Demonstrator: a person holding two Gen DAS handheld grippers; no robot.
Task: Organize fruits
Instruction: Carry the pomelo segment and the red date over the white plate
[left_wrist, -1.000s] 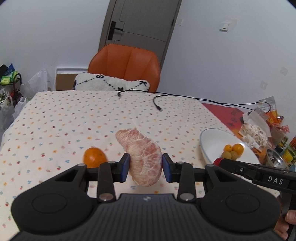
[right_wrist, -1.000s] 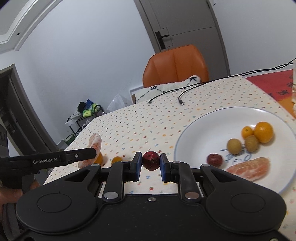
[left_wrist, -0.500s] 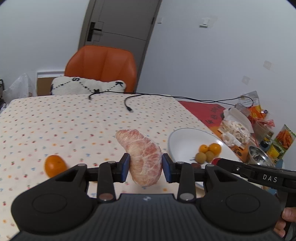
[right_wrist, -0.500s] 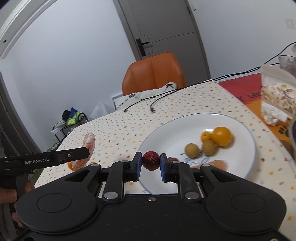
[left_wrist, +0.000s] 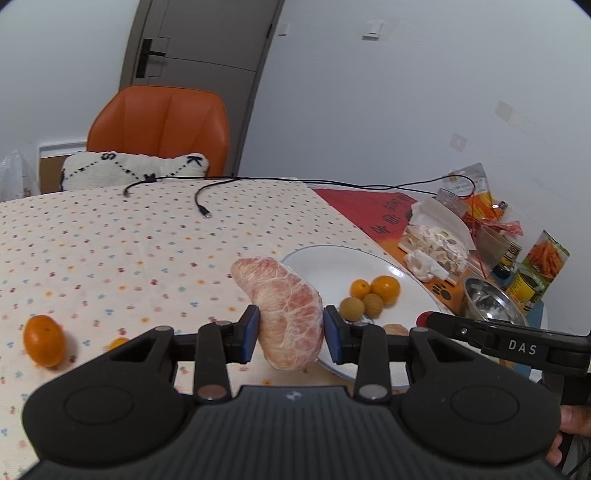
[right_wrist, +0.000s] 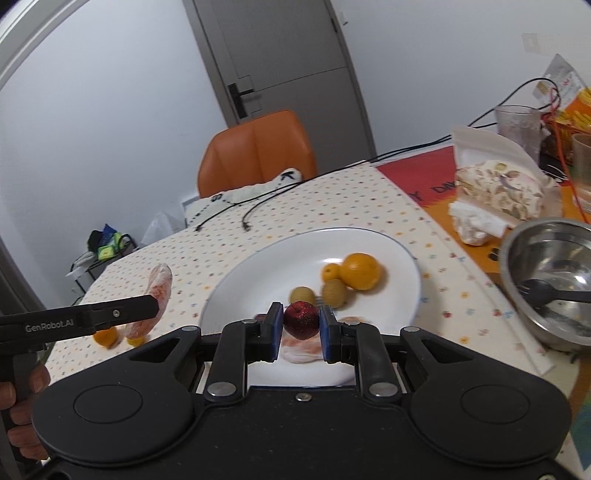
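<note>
Here my left gripper (left_wrist: 291, 329) clamps a peeled pomelo segment (left_wrist: 287, 314); my right gripper (right_wrist: 297, 326) clamps a red fruit (right_wrist: 301, 319) above the white plate (right_wrist: 258, 280).

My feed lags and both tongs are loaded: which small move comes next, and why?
Probably lower the right tongs a little and release the red fruit. It already hangs above the white plate, near the pomelo piece lying there, while the left tongs hold their pomelo segment at the plate's edge.

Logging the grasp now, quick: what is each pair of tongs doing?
Left tongs: closed on the peeled pomelo segment.
Right tongs: closed on the small red fruit.
</note>
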